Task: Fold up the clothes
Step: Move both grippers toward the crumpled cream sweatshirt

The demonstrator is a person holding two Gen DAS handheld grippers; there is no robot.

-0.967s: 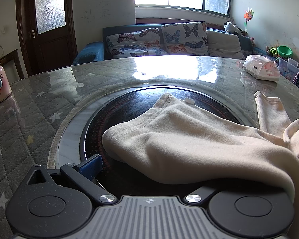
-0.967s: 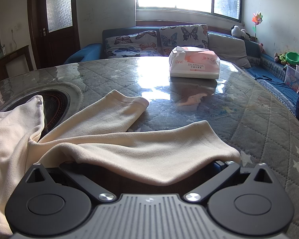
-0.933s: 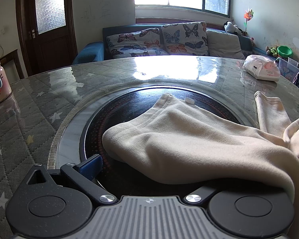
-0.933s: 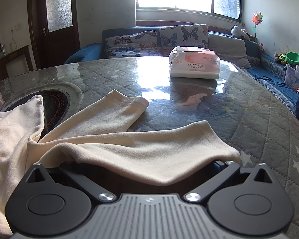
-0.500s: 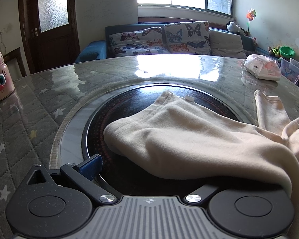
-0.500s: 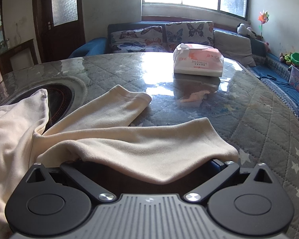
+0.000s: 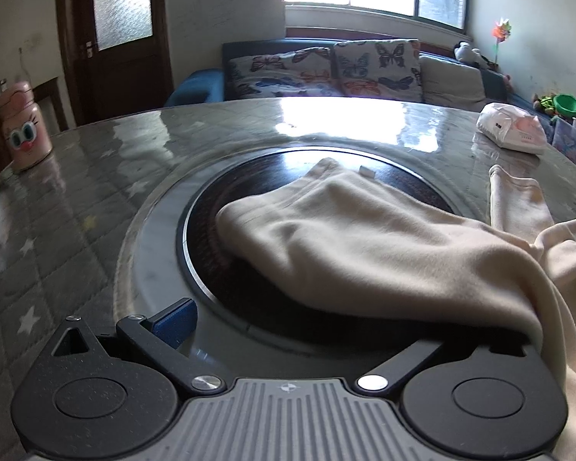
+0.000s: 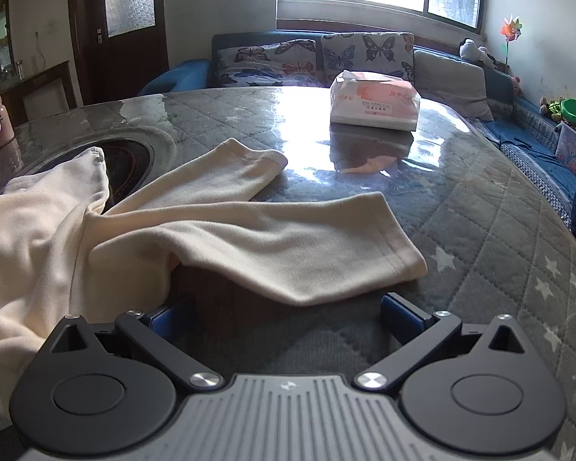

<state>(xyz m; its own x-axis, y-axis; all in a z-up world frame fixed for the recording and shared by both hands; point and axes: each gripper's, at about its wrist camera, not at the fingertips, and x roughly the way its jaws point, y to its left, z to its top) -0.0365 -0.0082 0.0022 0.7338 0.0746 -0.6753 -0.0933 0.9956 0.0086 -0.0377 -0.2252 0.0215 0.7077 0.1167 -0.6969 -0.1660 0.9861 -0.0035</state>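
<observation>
A cream garment (image 7: 384, 246) lies bunched on the round table, partly over the black inset disc (image 7: 226, 199). In the right wrist view its two legs (image 8: 280, 238) stretch right across the quilted cover. My left gripper (image 7: 326, 322) is open; its left blue pad (image 7: 174, 317) shows, and the cloth drapes over the right finger and hides it. My right gripper (image 8: 284, 317) is open and empty, both blue pads visible, just short of the near leg's edge.
A tissue pack (image 8: 374, 101) sits at the far side of the table, also seen in the left wrist view (image 7: 512, 130). A pink cartoon bottle (image 7: 25, 130) stands at the far left. A sofa with butterfly cushions (image 8: 311, 57) is beyond the table.
My right gripper has drawn back and risen; the near leg no longer drapes over its fingers and both pads now show. The left gripper rose slightly, cloth still over its right finger.
</observation>
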